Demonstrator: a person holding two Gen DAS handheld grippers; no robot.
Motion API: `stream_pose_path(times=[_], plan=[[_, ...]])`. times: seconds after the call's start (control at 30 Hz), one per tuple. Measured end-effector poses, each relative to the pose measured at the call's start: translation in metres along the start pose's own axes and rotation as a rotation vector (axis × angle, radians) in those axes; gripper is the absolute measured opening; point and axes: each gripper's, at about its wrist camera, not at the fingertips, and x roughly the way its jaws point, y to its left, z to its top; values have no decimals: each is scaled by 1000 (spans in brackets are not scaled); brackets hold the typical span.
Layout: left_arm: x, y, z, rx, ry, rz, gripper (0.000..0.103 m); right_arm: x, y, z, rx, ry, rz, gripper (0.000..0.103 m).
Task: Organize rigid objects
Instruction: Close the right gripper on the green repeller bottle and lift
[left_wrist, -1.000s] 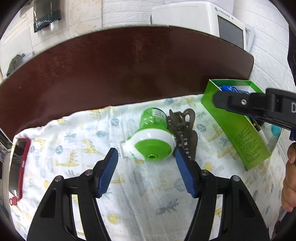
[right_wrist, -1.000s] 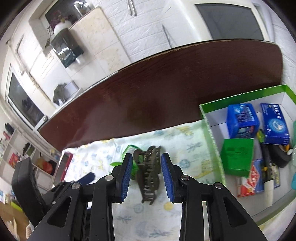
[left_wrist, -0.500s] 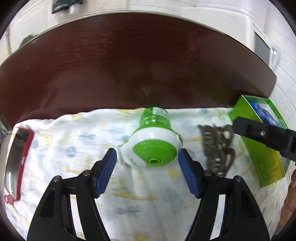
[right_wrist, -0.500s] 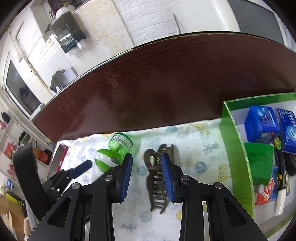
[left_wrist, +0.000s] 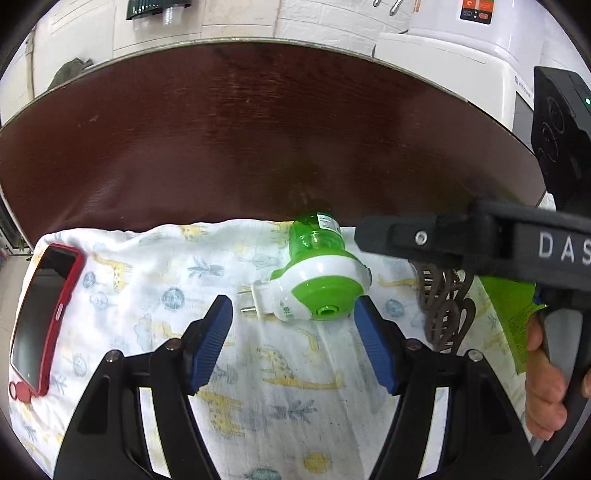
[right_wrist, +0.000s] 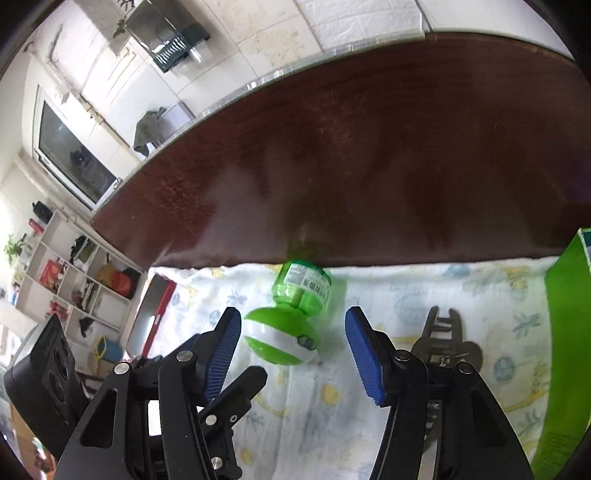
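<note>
Patterned cloth (left_wrist: 155, 295), perhaps unheld plug-in vaporizer (left_wrist: 317, 284)

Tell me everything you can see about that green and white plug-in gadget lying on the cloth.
The plug-in gadget looks like glossy plastic: a rounded white head with a green face and small centre hole, two metal prongs on one side, and a clear green labelled bottle at the far end. It lies on its side on the printed cloth, bottle toward the dark table. Open blue fingers flank it, not clearly touching.

Plug-in vaporizer (left_wrist: 314, 280) on cloth (left_wrist: 258, 387); phone (left_wrist: 40, 321) left; hair clip (left_wrist: 443, 314) right.
</note>
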Motion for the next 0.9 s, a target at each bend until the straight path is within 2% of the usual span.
stream_pose_path(times=[0.07,0.27,0.43,0.6,0.77,0.9], plan=[[9,2,3,-8,24,-47,68,5,-4,-1,22,8,-2,60],[32,-2,6,-59,64,-73,68,28,-9,5,95,50,-1,60],[44,-8,12,-56,51,-65,69,38,3,10,86,67,-34,61],[43,-2,15,-36,40,-96,70,41,4,10,109,80,-14,61],[34,14,11,8,40,-38,72,38,11,3,29,162,115,61],[22,35,9,35,33,38,72,18,18,8,-92,56,30,61]])
